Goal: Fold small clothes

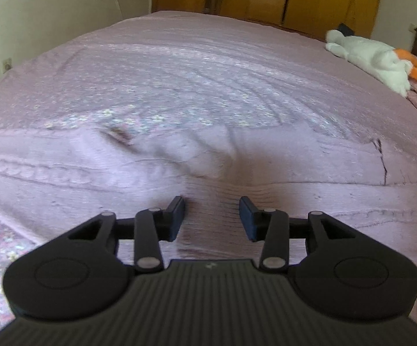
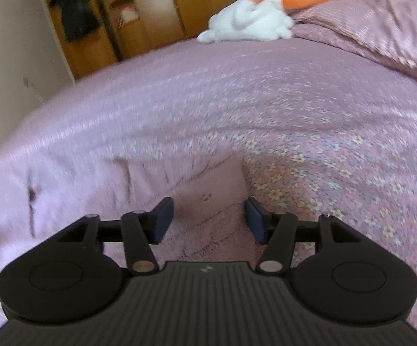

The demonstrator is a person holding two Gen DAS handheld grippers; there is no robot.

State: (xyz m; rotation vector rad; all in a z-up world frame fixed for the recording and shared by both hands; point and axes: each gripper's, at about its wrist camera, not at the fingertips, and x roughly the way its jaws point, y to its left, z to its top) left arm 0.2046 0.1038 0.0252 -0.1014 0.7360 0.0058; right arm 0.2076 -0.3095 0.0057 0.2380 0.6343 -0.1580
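Pink knit garment (image 1: 179, 155) blurred against bedspread (image 1: 179, 66), left gripper (image 1: 211, 219) and right gripper (image 2: 209, 220) fingers wide, empty

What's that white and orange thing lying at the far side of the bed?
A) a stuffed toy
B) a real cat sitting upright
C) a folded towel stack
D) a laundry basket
A: the stuffed toy is a limp, fluffy white plush with long orange limbs, lying flat on the pink bed cover; the right claw's camera shows it too, near the pillow end.
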